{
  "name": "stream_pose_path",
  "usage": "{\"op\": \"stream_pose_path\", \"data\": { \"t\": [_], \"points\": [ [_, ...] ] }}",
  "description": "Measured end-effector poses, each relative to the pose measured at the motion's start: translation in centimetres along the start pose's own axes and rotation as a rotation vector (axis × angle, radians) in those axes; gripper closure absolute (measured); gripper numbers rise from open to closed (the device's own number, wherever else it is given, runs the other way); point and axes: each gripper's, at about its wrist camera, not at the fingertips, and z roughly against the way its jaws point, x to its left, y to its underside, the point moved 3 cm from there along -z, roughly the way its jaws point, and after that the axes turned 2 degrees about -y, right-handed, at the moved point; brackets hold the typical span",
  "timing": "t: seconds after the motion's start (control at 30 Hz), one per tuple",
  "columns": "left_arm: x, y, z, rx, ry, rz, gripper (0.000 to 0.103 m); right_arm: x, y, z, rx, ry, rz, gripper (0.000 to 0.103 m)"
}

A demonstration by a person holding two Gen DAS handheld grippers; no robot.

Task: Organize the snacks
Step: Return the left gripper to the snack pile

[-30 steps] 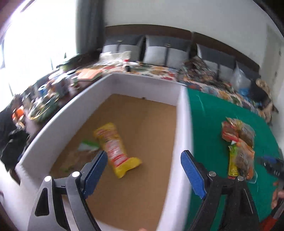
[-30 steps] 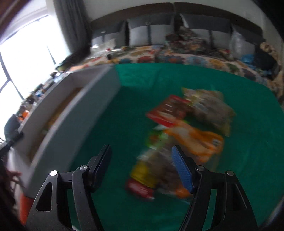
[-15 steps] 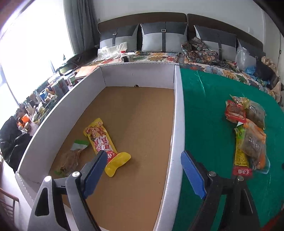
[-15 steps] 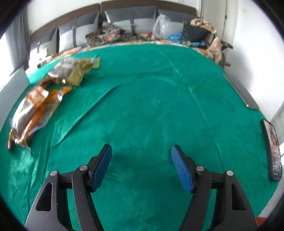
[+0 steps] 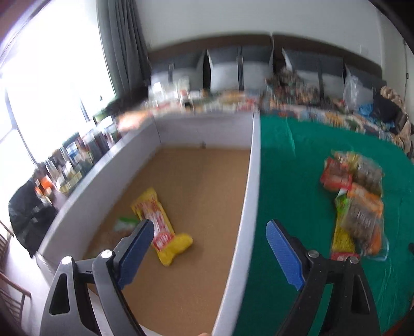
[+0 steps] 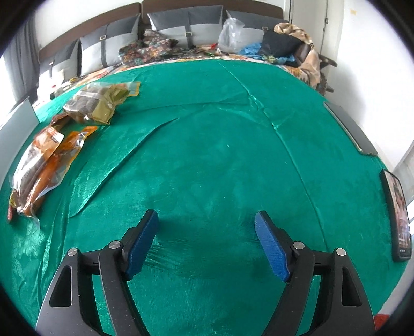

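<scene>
Green cloth covered the worktop, wrinkled, filling most of the right wrist view. A big white box with a brown cork-like floor sat at the cloth's left edge; its right wall ran down the middle of the left wrist view. Sofa cushions lined the far wall behind a patterned blanket with clutter on it.

Snack pile lay on the cloth right of the box, well apart from its wall: red, orange, yellow and clear packets overlapping, blurred in the left view. In the right wrist view the same pile sat far left, orange packets nearest, a clear bag of brown pieces beyond them.

Inside the box, a yellow snack packet with a red label lay flat near the left wall, a small green-and-white packet just beside it.

A phone lay at the cloth's right edge.

Left claw was spread wide, nothing between the blue pads, hanging over the box's right wall. Right claw was also wide apart and empty, above bare cloth, well away from the snacks.
</scene>
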Motion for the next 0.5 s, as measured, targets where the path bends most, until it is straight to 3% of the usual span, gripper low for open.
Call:
{"op": "stream_pose_path", "data": {
  "t": [0.1,0.13,0.23,0.3,0.43,0.5],
  "points": [
    [-1.8,-1.1,3.6,-0.122,-0.002,-0.038,0.011,0.0,0.0,0.0,0.0,0.0,-0.001,0.023],
    [-2.7,-1.4,4.7,-0.157,0.017,-0.051,0.005,0.0,0.0,0.0,0.001,0.0,-0.001,0.022],
    [-5.6,-1.5,7.4,-0.22,0.108,-0.074,0.0,-0.1,0.1,0.0,0.001,0.002,-0.003,0.022],
    [-7.7,-1.1,8.0,-0.202,0.179,-0.09,0.0,0.0,0.1,-0.1,0.001,0.002,-0.003,0.022],
    [-11.8,1.7,6.6,-0.065,0.312,-0.109,0.0,0.0,0.1,0.0,0.001,0.002,-0.003,0.022],
    [-13.5,3.3,5.7,-0.003,0.342,-0.123,0.0,0.0,0.1,0.0,0.002,0.002,-0.003,0.022]
  ]
}}
